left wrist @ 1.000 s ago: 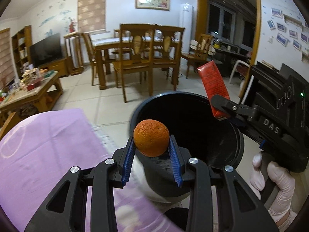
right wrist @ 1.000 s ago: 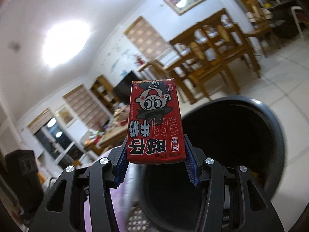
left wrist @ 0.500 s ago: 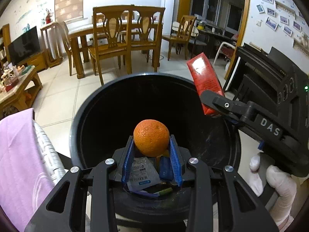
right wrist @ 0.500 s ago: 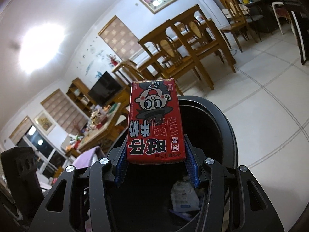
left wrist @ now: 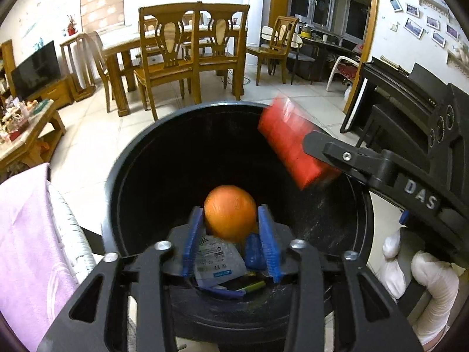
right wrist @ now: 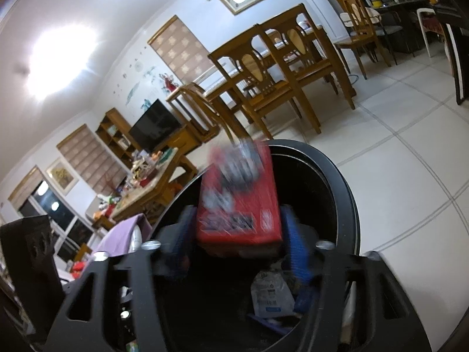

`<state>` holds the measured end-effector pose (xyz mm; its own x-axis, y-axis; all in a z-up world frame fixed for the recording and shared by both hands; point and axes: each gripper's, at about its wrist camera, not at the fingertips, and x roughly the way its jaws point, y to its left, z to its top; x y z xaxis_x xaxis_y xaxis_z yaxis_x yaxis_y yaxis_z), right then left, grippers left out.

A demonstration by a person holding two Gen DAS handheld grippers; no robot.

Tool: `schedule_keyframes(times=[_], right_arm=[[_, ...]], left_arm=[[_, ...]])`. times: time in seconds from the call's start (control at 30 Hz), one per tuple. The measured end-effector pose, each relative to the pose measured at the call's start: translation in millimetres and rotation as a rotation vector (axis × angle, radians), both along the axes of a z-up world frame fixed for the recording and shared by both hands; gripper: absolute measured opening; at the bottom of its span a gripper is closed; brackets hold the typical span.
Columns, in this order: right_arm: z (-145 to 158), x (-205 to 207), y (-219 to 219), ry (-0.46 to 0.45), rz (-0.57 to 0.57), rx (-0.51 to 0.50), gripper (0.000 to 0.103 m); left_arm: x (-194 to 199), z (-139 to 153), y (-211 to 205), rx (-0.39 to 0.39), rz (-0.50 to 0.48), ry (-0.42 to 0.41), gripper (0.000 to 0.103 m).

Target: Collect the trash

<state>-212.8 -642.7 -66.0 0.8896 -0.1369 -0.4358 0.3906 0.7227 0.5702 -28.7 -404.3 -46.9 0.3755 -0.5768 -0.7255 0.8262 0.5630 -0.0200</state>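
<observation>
An orange [left wrist: 229, 213] sits blurred between the blue pads of my left gripper [left wrist: 230, 236], whose jaws have parted; gaps show on both sides of the fruit. It hangs over the open black trash bin [left wrist: 140, 158]. My right gripper [right wrist: 239, 245] has also widened, and the red drink carton [right wrist: 239, 202], blurred, tips forward between its pads over the bin [right wrist: 346, 193]. The carton [left wrist: 290, 143] shows in the left wrist view at the bin's right rim. A white wrapper [left wrist: 215, 259] and other trash lie in the bin's bottom.
A pink cloth [left wrist: 26, 234] covers a surface left of the bin. Wooden dining chairs and a table [left wrist: 181, 55] stand behind on the tiled floor. A low coffee table [left wrist: 26, 135] with clutter is at the left. A black piano [left wrist: 395, 96] is at the right.
Both grippers have opened over the bin. The orange and the red carton are now blurred and slipping free; the carton has tilted forward and down.
</observation>
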Motion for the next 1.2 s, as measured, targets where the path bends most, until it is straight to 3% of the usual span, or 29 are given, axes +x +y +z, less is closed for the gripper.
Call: schedule_keyframes(times=[0.07, 0.13, 0.2, 0.43, 0.67, 0.87, 1.03, 1.2], right_arm=[[2, 0, 2, -0.004, -0.011, -0.002, 0.079], [2, 0, 3, -0.008, -0.014, -0.007, 0.079], [4, -2, 6, -0.02, -0.018, -0.015, 0.081], [10, -1, 17, -0.024, -0.014, -0.027, 0.093], [17, 14, 38, 0.002, 0.005, -0.038, 0.098], [25, 44, 88, 0.016, 0.06, -0.142, 0.098], [44, 77, 172, -0.028, 0.168, -0.33, 0.098], [58, 112, 255, -0.114, 0.314, -0.358, 0.098]], left_arm=[[-2, 7, 5, -0.009, 0.031, -0.055, 0.092], [-6, 15, 10, -0.03, 0.029, -0.091, 0.093], [-8, 19, 12, -0.03, 0.015, -0.085, 0.098], [-12, 21, 19, -0.024, -0.011, -0.059, 0.098], [-3, 30, 63, -0.102, 0.04, -0.023, 0.098], [8, 40, 132, -0.134, 0.206, -0.09, 0.098], [21, 45, 215, -0.143, 0.427, -0.2, 0.098], [32, 53, 298, -0.16, 0.641, -0.272, 0.098]])
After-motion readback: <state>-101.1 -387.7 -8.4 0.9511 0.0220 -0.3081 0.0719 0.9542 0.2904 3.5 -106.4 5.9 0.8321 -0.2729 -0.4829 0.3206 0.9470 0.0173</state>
